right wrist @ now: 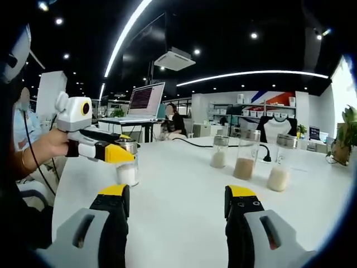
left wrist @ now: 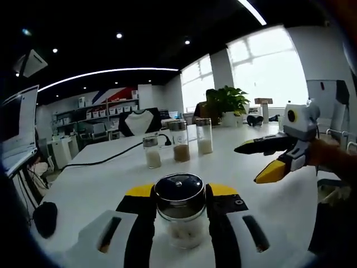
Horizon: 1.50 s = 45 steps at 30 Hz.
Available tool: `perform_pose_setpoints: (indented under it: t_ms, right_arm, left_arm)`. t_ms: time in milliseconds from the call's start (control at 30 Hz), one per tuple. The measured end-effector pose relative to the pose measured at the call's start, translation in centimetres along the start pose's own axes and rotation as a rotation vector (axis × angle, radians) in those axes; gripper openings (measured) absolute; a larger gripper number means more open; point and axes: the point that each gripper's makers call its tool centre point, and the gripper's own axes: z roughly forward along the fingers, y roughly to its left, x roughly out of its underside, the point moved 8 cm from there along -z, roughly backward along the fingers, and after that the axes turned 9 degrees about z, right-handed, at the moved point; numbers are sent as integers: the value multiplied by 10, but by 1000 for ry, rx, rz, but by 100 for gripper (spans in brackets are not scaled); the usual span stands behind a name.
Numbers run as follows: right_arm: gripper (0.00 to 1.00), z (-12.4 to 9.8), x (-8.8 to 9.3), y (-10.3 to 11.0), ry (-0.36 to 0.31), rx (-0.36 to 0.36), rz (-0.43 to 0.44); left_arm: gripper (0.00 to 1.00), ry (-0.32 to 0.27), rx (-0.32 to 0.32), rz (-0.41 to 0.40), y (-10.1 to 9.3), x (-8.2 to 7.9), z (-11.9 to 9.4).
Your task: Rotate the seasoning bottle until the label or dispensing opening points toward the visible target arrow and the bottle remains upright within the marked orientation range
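A glass seasoning bottle (left wrist: 179, 218) with a shiny dark lid and pale contents stands upright on the white table (left wrist: 100, 184). My left gripper (left wrist: 179, 201) is shut on it, one jaw against each side. In the right gripper view the same bottle (right wrist: 129, 175) stands at the left with the left gripper (right wrist: 124, 153) clamped around its top, held by a hand. My right gripper (right wrist: 177, 195) is open over bare table, to the right of the bottle and apart from it. It enters the left gripper view as the right gripper (left wrist: 248, 164), jaws spread.
Three more glass jars (left wrist: 180, 142) stand in a row further back on the table (right wrist: 184, 223), seen too as jars (right wrist: 245, 161). A black cable (left wrist: 106, 159) runs behind them. A black mouse (left wrist: 44, 218) lies near the left edge. A potted plant (left wrist: 228, 103) stands at the far end.
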Motion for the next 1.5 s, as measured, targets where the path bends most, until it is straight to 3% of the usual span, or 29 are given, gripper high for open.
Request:
perform_pose_setpoints:
  t_ms: [567, 700, 1000, 1500]
  right_arm:
    - [66, 34, 1, 31, 15, -125, -24]
    - [66, 42, 0, 37, -3, -191, 43]
    - [60, 54, 3, 43, 2, -229, 40]
    - [55, 77, 12, 56, 66, -303, 21]
  left_arm:
    - [37, 18, -2, -10, -1, 6, 1]
    - [37, 23, 1, -9, -1, 6, 1]
    - [37, 26, 9, -8, 0, 5, 1]
    - [37, 2, 63, -35, 4, 6, -1]
